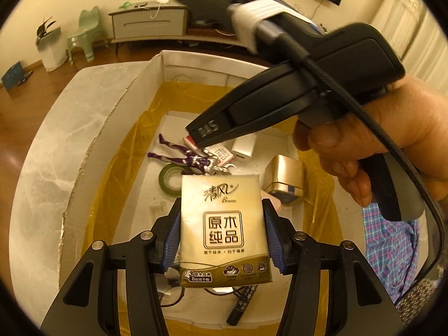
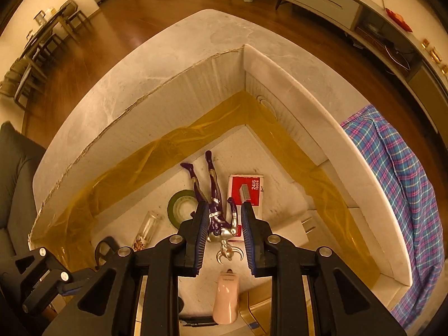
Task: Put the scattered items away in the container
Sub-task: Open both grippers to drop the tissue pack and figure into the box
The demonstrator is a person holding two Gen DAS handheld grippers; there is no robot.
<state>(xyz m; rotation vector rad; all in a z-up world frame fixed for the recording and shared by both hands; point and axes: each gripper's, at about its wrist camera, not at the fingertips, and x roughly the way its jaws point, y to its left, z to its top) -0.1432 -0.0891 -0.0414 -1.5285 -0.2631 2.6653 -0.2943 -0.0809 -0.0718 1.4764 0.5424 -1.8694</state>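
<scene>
- Filling most of both views, the open cardboard box (image 2: 280,84) sits on the pale marble counter (image 2: 168,56), its inner walls banded with yellowish tape.
- Only the right wrist view shows the counter's far corner, the wooden floor and the dining chairs at upper left; a plaid cloth (image 2: 392,168) lies along the box's right wall.
- Only the left wrist view shows the person's hand (image 1: 378,145) wrapped round the handle of the right claw (image 2: 224,238), which enters from the upper right and slants steeply down into the box.
- The left claw (image 1: 221,235) points down over the box's near end; a tissue packet (image 1: 224,229) stands upright between its blue pads. The jaws are spread wide, and I cannot tell if the pads still press on the packet's sides.
- In the right wrist view the right claw straddles a purple and silver toy figure (image 2: 215,212) lying on its back on the box floor, legs towards the top of the frame. The jaws are parted, with gaps visible between pads and figure.
- Beside the figure lie a red staple box (image 2: 246,187) to its right and a green tape roll (image 2: 180,205) to its left.
- A gold tin (image 1: 285,179) shows at centre right in the left view, with a white charger (image 1: 243,148) above it.
- A black marker (image 1: 240,305) lies at the bottom of the left view, a pink clip-like item (image 2: 226,296) at the bottom of the right.
</scene>
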